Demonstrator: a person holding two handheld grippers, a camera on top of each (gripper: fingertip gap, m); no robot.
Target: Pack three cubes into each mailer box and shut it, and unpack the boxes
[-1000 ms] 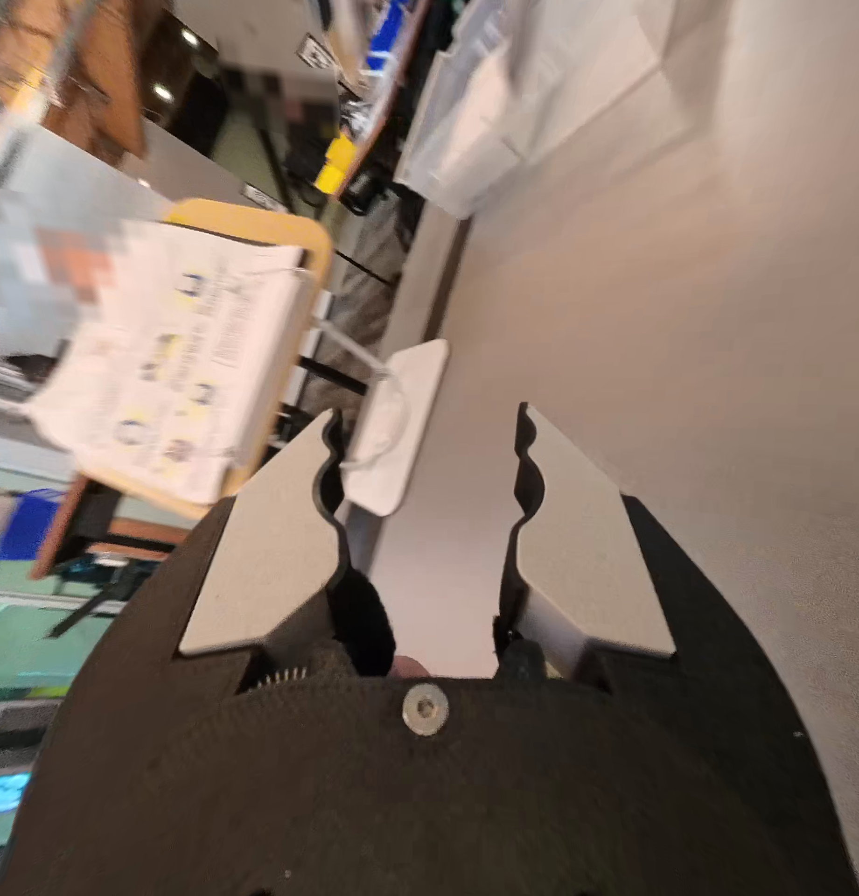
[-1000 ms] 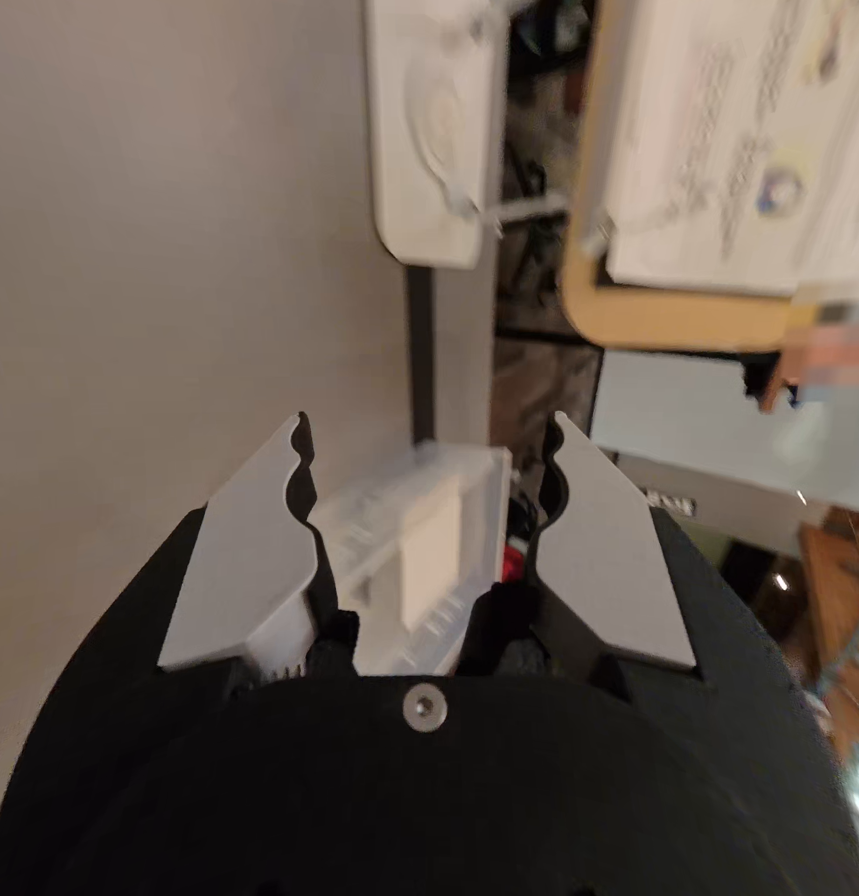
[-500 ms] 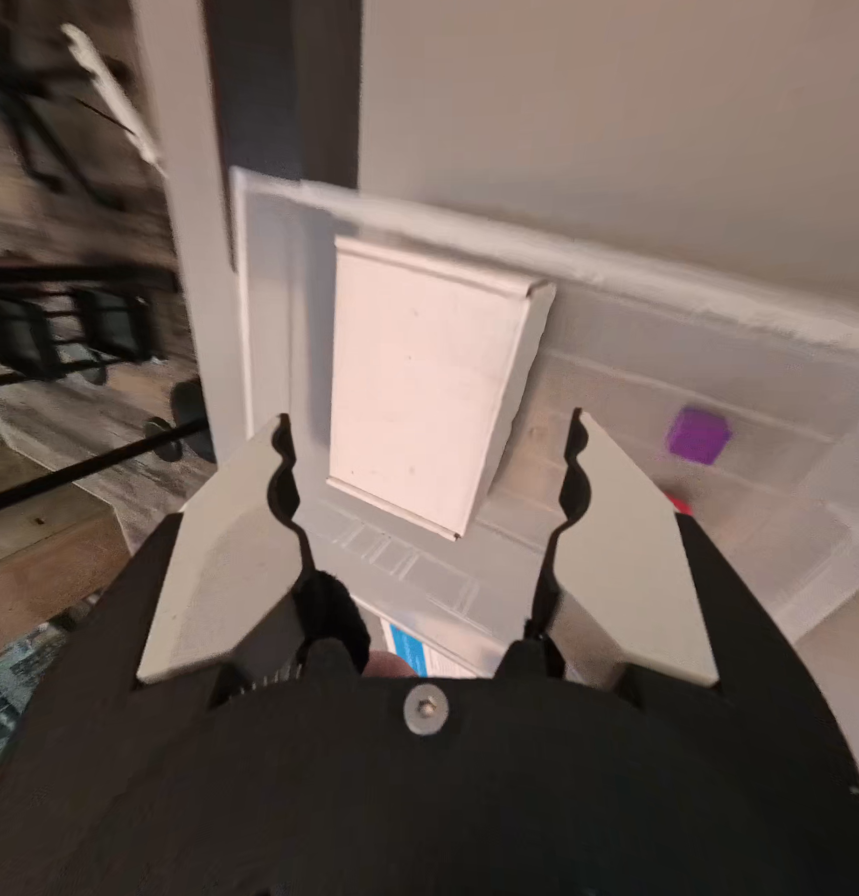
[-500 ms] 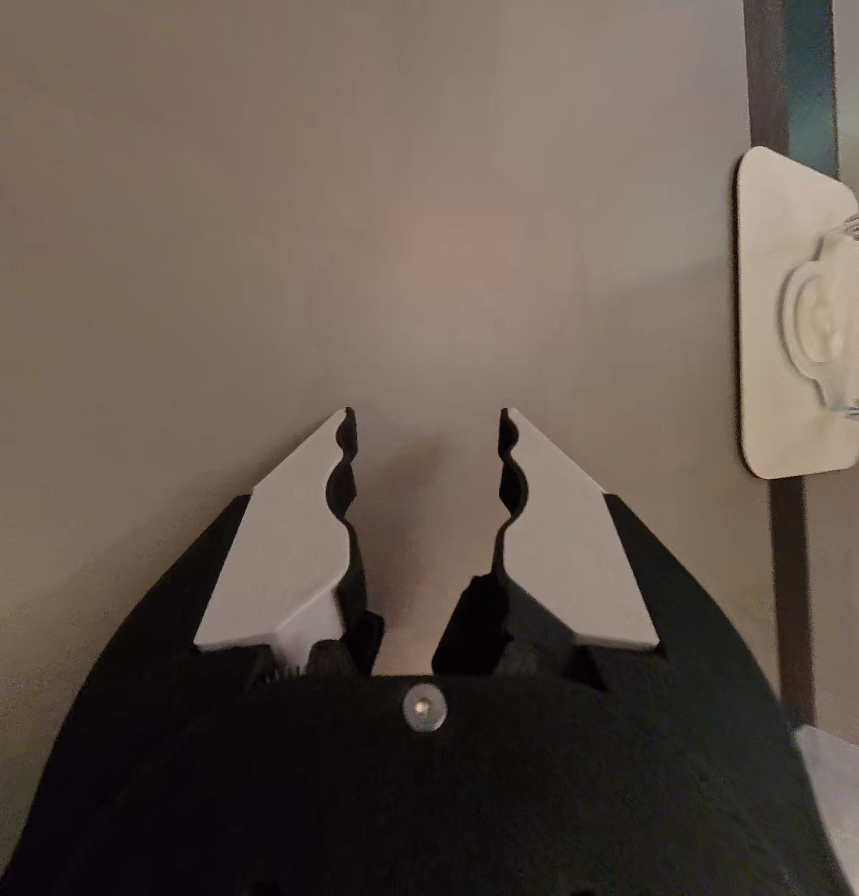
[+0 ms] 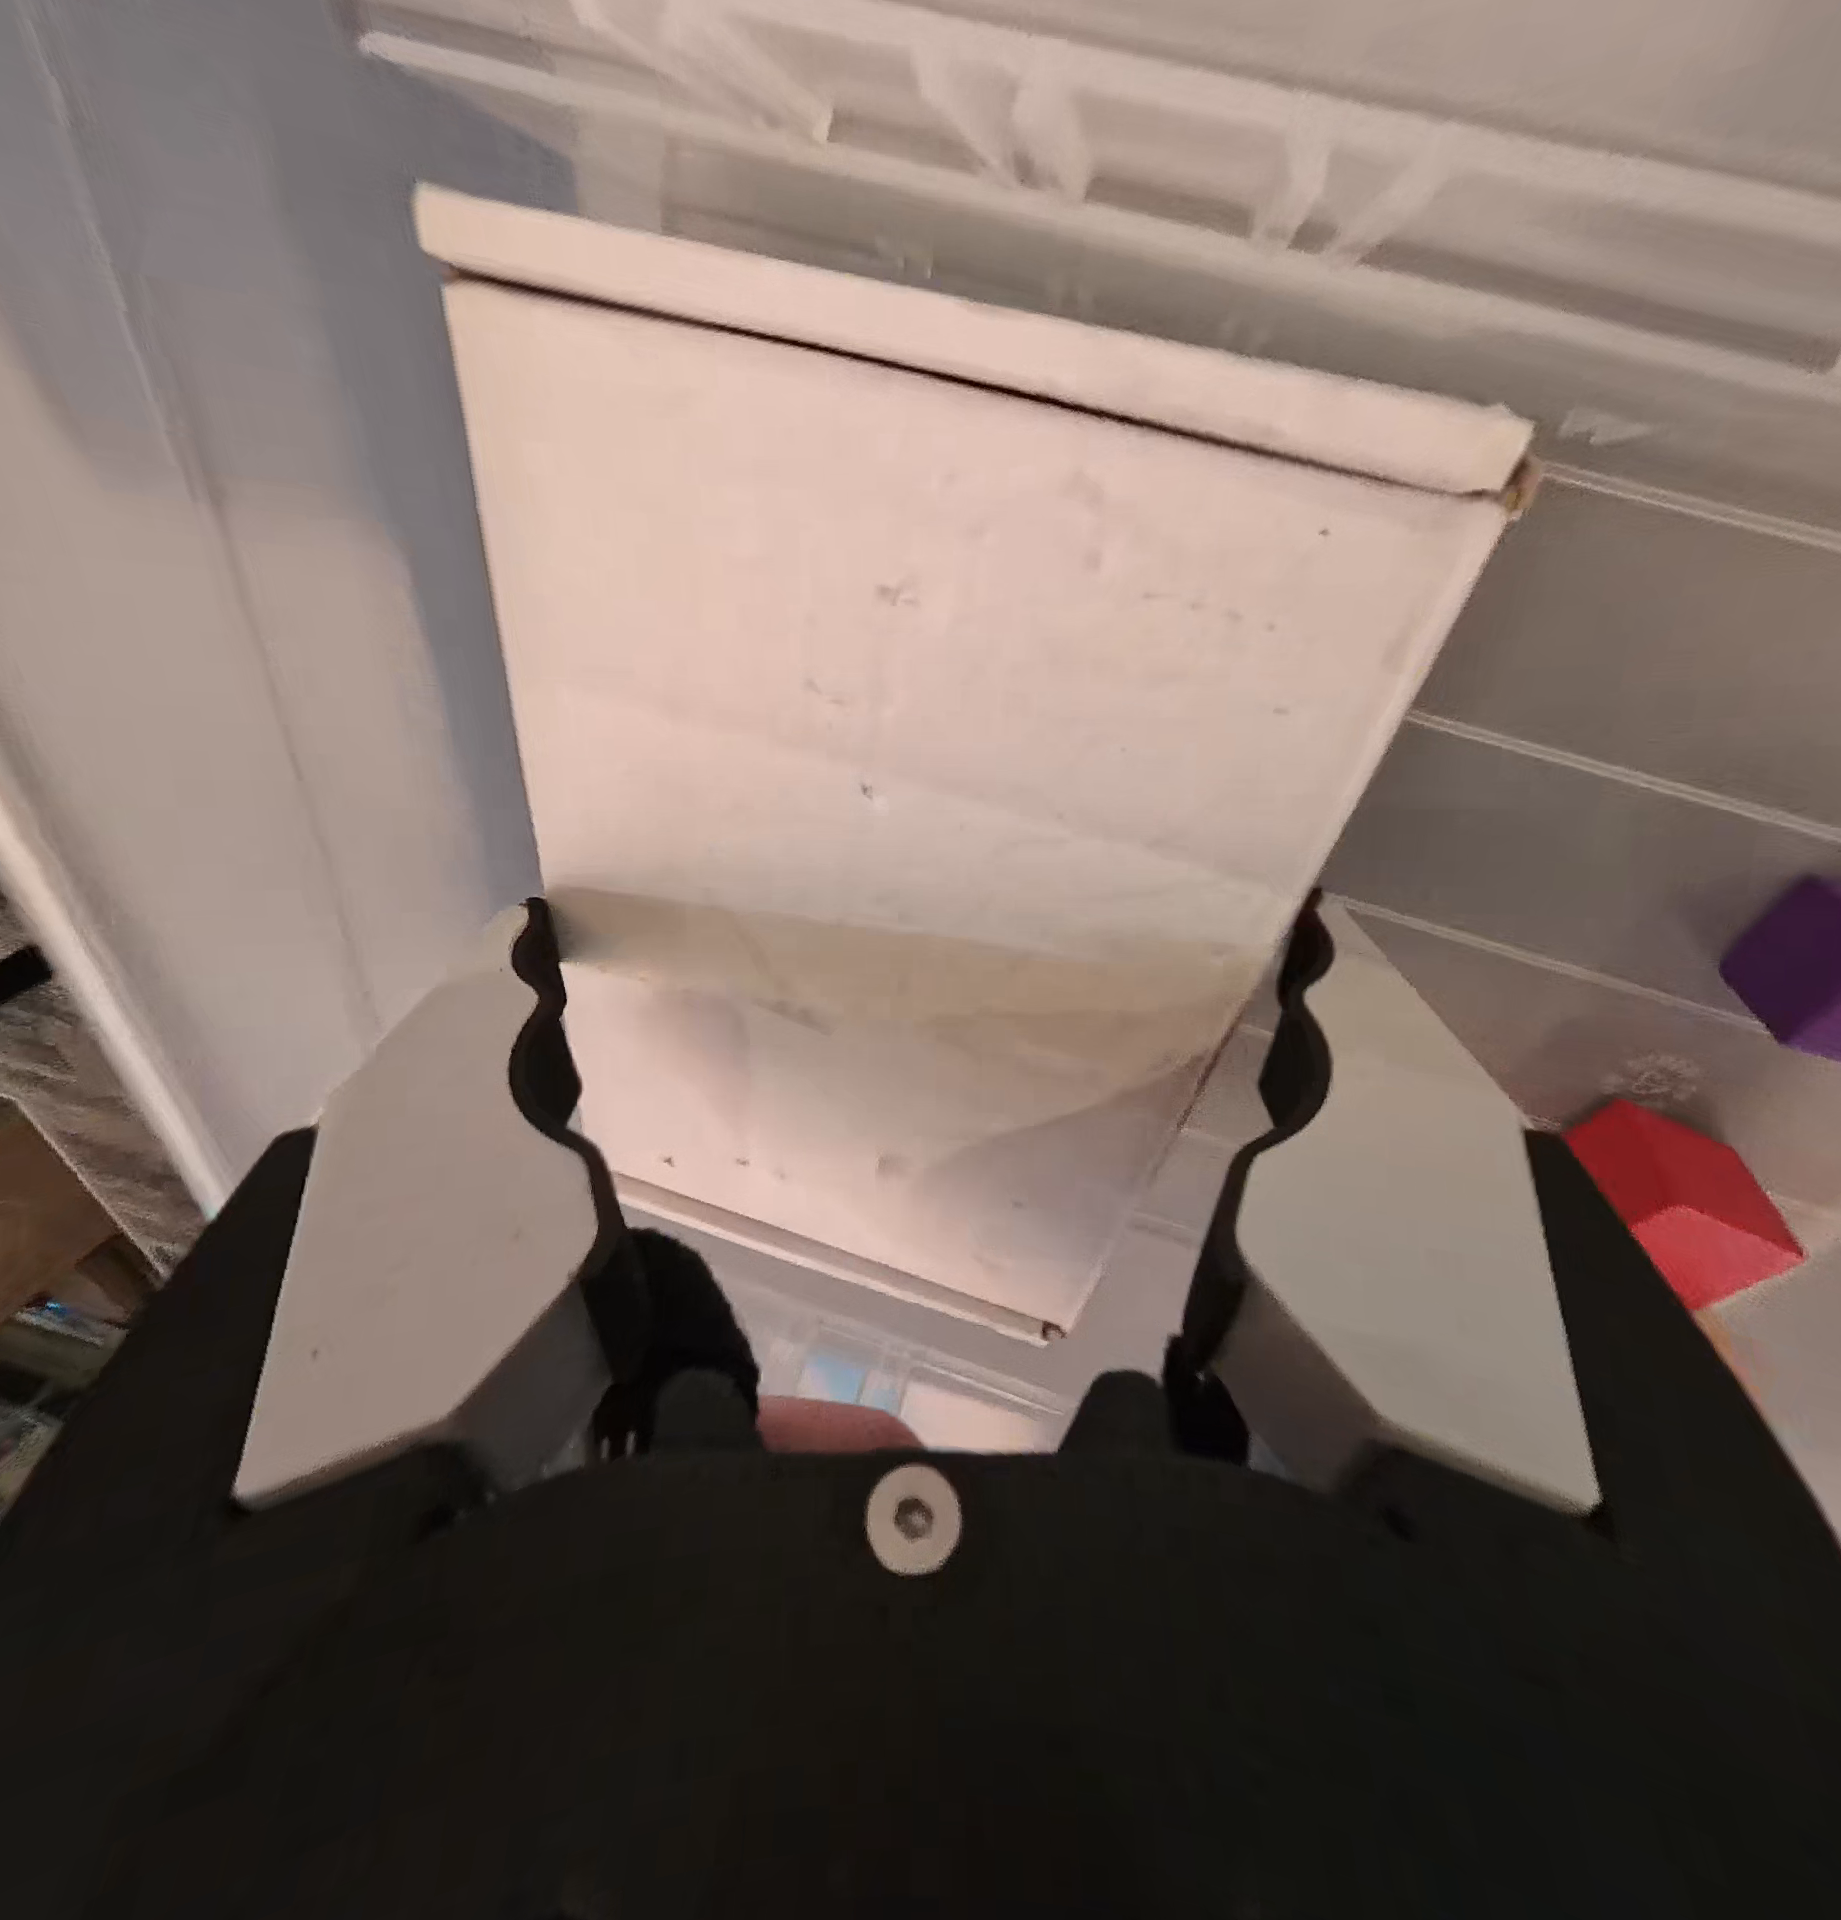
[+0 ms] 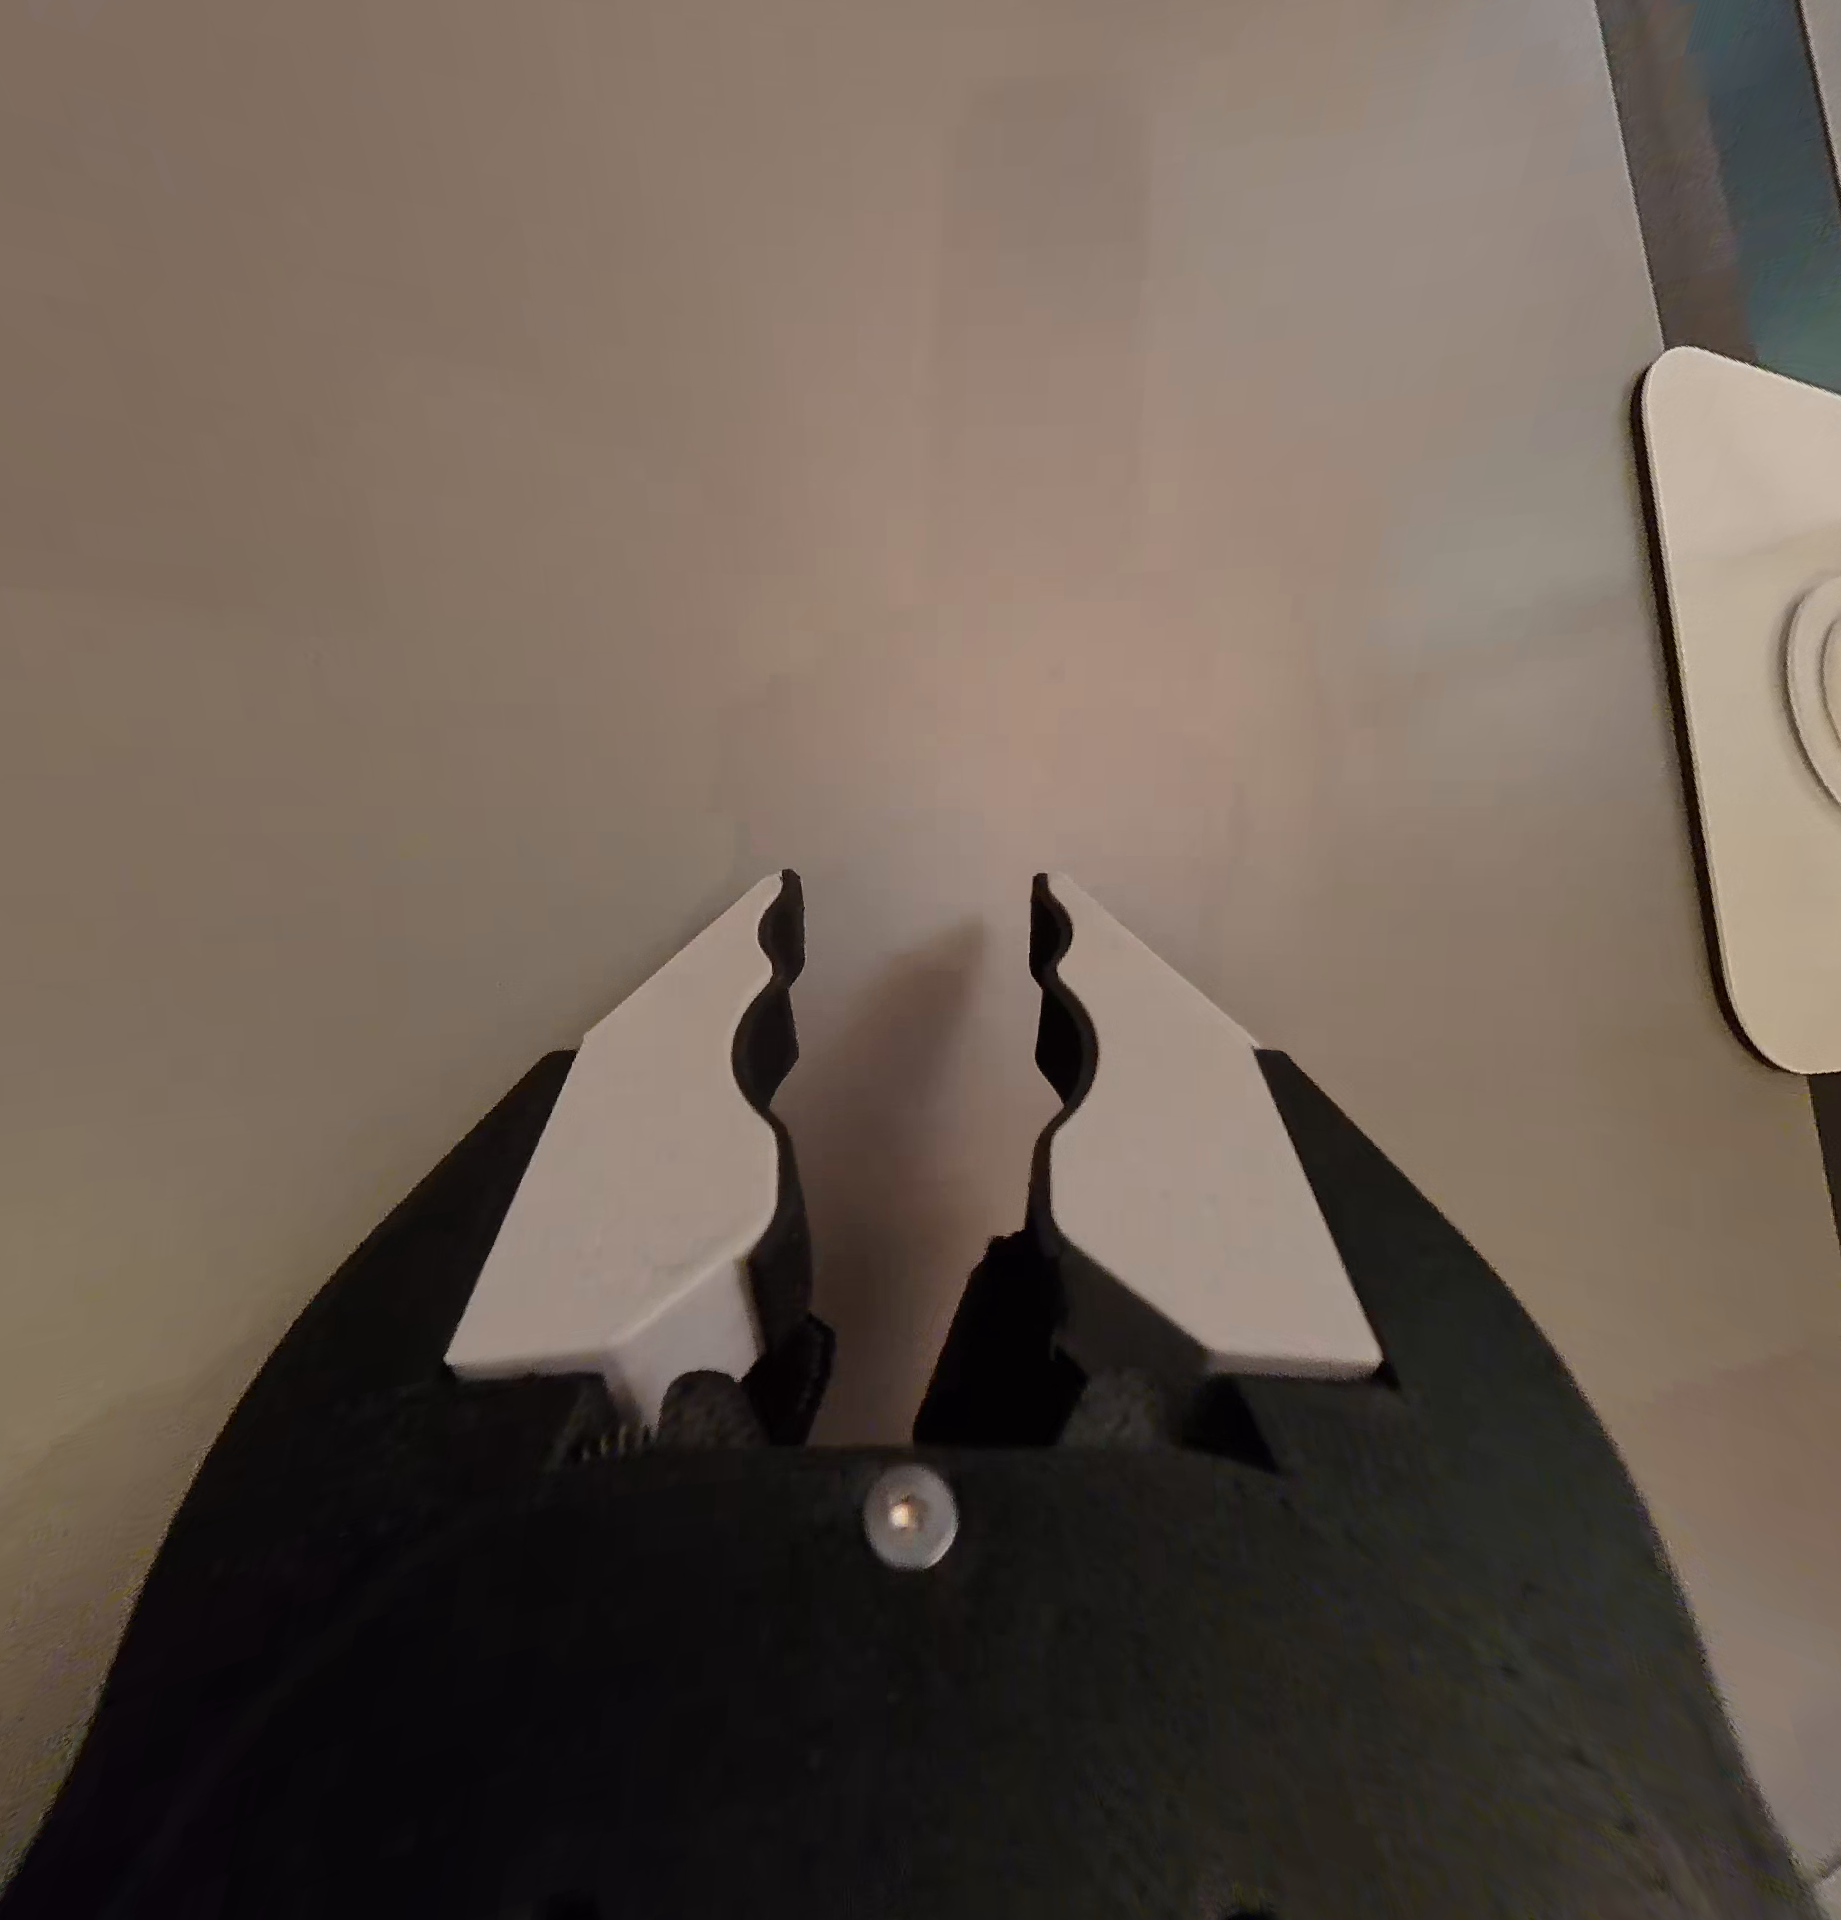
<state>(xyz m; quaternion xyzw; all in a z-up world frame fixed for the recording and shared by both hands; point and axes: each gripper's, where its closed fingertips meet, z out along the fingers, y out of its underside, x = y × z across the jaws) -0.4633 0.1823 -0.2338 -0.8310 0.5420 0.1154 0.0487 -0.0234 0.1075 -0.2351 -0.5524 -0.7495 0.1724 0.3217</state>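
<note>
Left gripper (image 5: 921, 930) has its jaws spread wide, empty, straddling the near end of a shut white mailer box (image 5: 937, 727) that lies in a clear plastic bin (image 5: 1518, 260); whether the fingers (image 5: 448, 1195) already touch its sides I cannot tell. From the box, a purple cube (image 5: 1820, 987) sits at about 3 o'clock and a red cube (image 5: 1674, 1205) at about 4 o'clock, both loose in the bin and apart from the box.

Thin cardboard like this is probably light and fairly stiff across its flat faces, but it would dent or bow under a hard squeeze (the lid shows faint creases already). I would take it by the two long side walls near the middle, where the folded edges give support, and close gently. Its smooth face may slip.

Right gripper (image 6: 911, 894) hovers over bare grey tabletop (image 6: 480, 468), jaws partly open and holding nothing, with a white adhesive pad (image 6: 1747, 675) at 2 o'clock.
</note>
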